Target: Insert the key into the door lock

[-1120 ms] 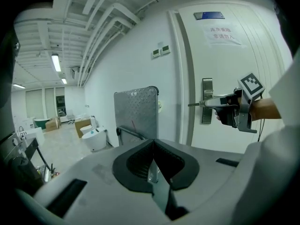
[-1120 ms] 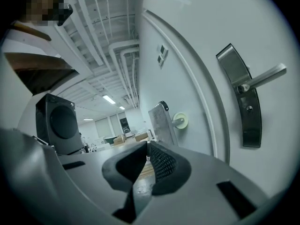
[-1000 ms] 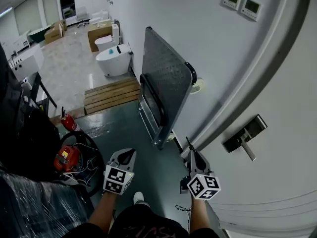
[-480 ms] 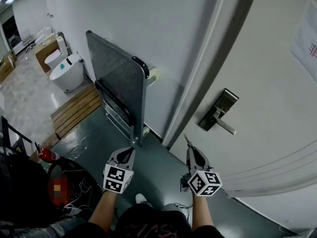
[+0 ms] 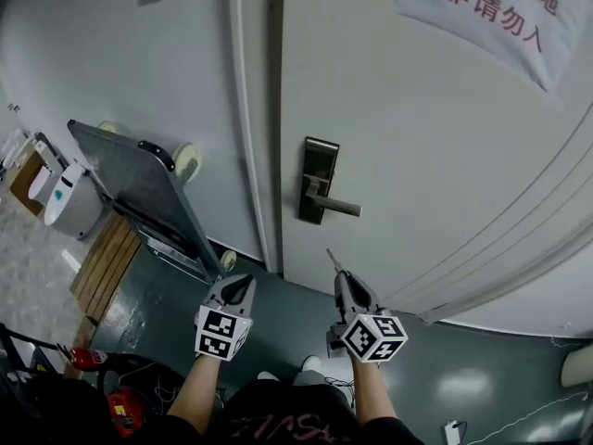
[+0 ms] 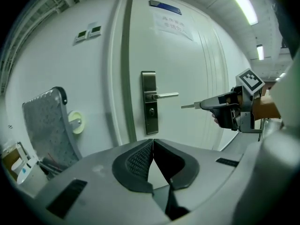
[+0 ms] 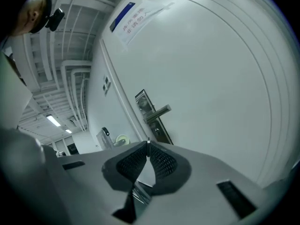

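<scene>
- Door [image 5: 445,156]: pale and wide, it fills most of the head view and sits in its frame beside a grey wall [image 5: 111,63].
- Floor [image 5: 278,309]: dark, running along the foot of the door under both grippers.
- Platform trolley [image 5: 130,174]: it is tipped up on edge against the wall, left of the door frame, with pale wheels showing.
- Paper sign [image 5: 491,7]: stuck high on the door, printed with red characters.
- Lock plate [image 5: 318,160]: a dark upright plate near the door's left edge. Its lever handle [image 5: 335,207] points to the right, and the keyhole [image 6: 151,110] sits just beneath the lever.
- Right gripper [image 5: 342,281]: its jaws are pinched tight on the key, and it aims up at the door below and slightly right of the lever.
- Left gripper [image 5: 243,284]: it is held beside the right one, low by the door frame. Its pads meet at the tips with nothing between them.
- Key [image 6: 189,106]: a slim metal blade sticks out past the right gripper's jaw tips. It points towards the lock plate but is apart from it, not in the keyhole.
</scene>
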A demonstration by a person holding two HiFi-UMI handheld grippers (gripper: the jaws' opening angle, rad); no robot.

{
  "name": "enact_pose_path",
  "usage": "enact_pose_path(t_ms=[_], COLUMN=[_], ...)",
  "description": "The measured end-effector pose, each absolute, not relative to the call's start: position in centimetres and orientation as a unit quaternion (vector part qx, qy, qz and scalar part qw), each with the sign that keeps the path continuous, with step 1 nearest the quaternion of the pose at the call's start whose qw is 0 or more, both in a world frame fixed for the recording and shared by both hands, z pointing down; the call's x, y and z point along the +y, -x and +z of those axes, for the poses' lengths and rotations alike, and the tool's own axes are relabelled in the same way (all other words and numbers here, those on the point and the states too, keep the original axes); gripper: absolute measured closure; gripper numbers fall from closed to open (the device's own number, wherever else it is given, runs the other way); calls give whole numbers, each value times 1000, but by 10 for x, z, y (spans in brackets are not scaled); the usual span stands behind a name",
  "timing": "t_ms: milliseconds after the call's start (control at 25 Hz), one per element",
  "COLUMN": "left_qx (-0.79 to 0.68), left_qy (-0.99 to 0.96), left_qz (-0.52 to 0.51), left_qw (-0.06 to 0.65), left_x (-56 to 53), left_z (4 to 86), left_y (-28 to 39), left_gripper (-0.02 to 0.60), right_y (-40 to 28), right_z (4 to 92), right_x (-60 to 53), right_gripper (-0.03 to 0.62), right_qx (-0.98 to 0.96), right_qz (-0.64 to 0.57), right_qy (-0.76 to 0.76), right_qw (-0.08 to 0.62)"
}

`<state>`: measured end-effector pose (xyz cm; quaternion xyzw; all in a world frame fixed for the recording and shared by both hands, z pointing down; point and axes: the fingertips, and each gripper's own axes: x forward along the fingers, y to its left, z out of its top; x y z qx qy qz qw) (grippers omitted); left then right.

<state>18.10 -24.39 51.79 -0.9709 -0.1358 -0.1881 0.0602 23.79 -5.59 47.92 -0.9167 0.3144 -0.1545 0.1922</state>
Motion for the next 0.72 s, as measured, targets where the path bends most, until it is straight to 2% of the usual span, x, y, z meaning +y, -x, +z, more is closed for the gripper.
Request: enact_pose_path(t_ms=[400, 720], left_qx=[-176, -167], left_qy=[962, 970], left_qz=[-183, -162], left_qw=[101, 74], left_x=[-164, -156], left_z=[493, 481], left_y=[-230, -241], left_gripper=[569, 568], right_y=[-269, -273], right_z=[471, 462], right_x=[13, 31], right_gripper=[516, 516], right_qx=[297, 289], right_qz=[-140, -134], right_qy=[906, 904], right_qw=[266, 287])
